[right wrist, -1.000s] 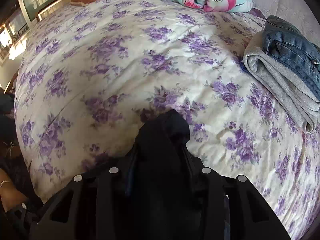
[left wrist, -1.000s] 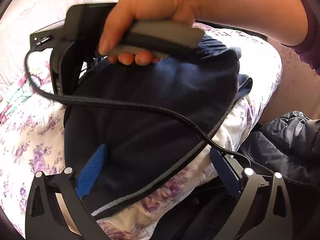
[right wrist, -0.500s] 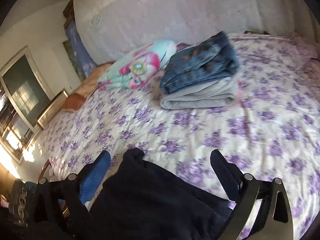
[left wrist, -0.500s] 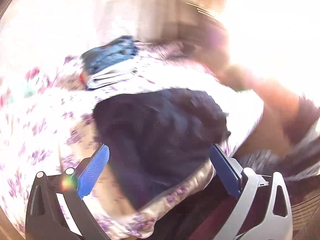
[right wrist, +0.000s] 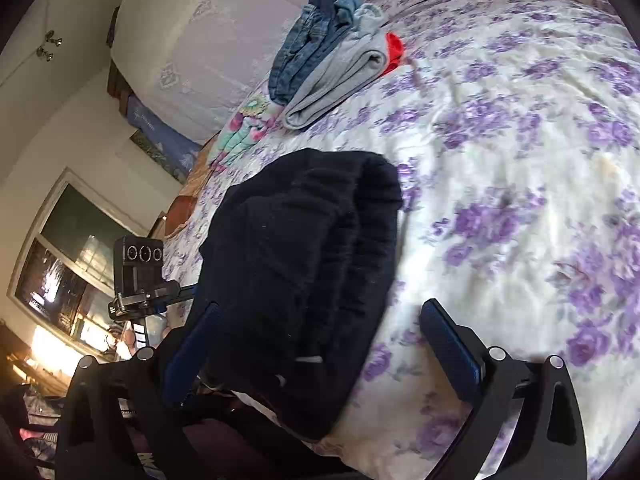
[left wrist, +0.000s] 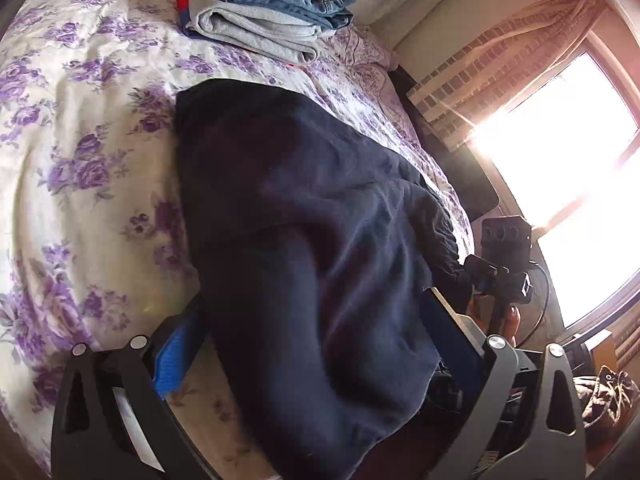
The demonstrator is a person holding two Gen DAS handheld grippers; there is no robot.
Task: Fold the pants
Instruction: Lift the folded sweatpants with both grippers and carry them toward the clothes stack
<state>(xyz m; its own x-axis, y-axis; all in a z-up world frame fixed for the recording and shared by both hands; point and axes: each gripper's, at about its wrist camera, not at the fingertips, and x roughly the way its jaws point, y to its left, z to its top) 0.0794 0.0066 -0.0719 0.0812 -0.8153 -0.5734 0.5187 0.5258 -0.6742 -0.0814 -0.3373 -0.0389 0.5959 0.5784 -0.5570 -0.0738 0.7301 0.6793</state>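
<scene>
Dark navy pants [left wrist: 312, 248] lie folded in a thick bundle near the edge of the bed. They also show in the right wrist view [right wrist: 304, 264]. My left gripper [left wrist: 312, 356] is open, its blue-padded fingers [left wrist: 176, 364] standing on either side of the near end of the bundle. My right gripper [right wrist: 320, 344] is open too, its jaws astride the other end, right finger [right wrist: 448, 344] over the bedspread. Neither grips the cloth. The right gripper body [left wrist: 504, 264] shows at the pants' far side in the left wrist view; the left gripper body [right wrist: 140, 276] shows in the right wrist view.
A floral purple bedspread [left wrist: 80, 128] covers the bed. A stack of folded jeans and grey pants [left wrist: 272, 12] sits near the headboard, also in the right wrist view [right wrist: 336, 60]. A colourful pillow [right wrist: 244, 128] lies beyond. A bright window [left wrist: 560, 168] is at the right.
A second ago my right gripper was shut on the dark cloth; it has let go and opened. Both grippers have swung round to face the folded bundle from opposite ends.
</scene>
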